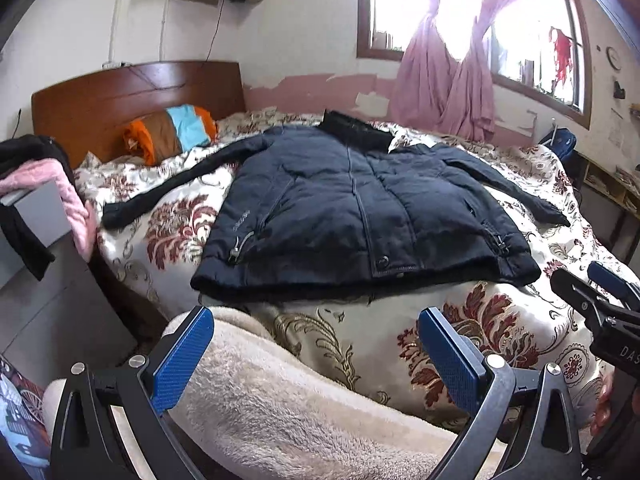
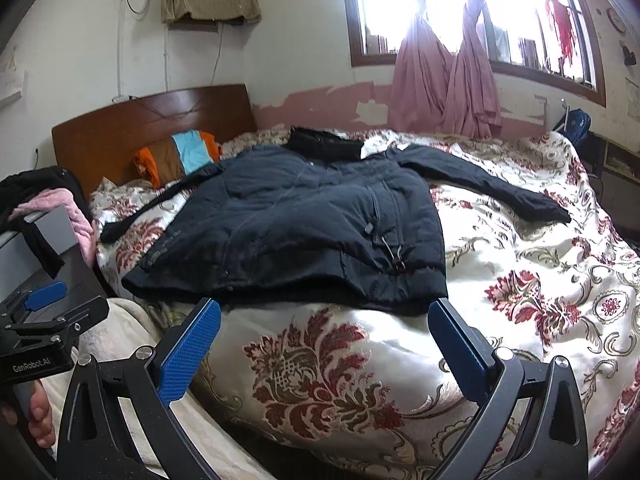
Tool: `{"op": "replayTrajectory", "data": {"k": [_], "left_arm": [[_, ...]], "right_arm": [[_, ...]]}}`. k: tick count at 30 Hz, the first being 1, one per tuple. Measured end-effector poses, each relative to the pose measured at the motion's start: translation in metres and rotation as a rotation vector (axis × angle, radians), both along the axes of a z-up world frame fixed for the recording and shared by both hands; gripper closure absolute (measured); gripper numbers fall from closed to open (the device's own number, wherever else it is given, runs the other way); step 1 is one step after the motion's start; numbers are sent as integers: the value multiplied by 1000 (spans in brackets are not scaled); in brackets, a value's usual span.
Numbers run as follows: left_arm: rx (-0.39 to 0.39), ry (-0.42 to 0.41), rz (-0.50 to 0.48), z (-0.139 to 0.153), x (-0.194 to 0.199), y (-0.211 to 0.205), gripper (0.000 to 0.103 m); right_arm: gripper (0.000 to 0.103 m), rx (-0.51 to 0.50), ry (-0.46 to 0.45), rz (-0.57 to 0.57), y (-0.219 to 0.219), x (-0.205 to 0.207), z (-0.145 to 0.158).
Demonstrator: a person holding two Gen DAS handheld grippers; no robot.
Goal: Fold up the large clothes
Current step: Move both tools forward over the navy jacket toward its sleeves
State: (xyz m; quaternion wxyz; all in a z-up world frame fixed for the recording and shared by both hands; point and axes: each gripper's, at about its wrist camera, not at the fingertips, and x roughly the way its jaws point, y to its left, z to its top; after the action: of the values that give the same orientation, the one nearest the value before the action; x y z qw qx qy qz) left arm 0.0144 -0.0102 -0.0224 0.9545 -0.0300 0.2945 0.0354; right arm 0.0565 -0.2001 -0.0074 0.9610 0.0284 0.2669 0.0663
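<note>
A dark navy padded jacket lies flat, front up, on the bed with both sleeves spread out to the sides and its black collar at the far end. My left gripper is open, hovering short of the jacket's hem over the bed's near edge, with nothing between its blue pads. My right gripper is open too, just before the hem's right part. Each gripper shows at the edge of the other's view: the right one, the left one.
The bed carries a white quilt with red floral print and a beige fleece blanket at its near edge. A striped pillow leans by the wooden headboard. Clothes pile on a grey stand at left. Pink curtains hang at the window.
</note>
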Motion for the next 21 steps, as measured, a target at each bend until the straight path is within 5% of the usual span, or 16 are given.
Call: {"op": "replayTrajectory", "data": {"k": [11, 21], "left_arm": [[-46, 61, 65, 7, 34, 12, 0], [6, 29, 86, 39, 71, 9, 0]], "right_arm": [[1, -13, 45, -81, -24, 33, -2], [1, -112, 70, -163, -35, 92, -2]]}}
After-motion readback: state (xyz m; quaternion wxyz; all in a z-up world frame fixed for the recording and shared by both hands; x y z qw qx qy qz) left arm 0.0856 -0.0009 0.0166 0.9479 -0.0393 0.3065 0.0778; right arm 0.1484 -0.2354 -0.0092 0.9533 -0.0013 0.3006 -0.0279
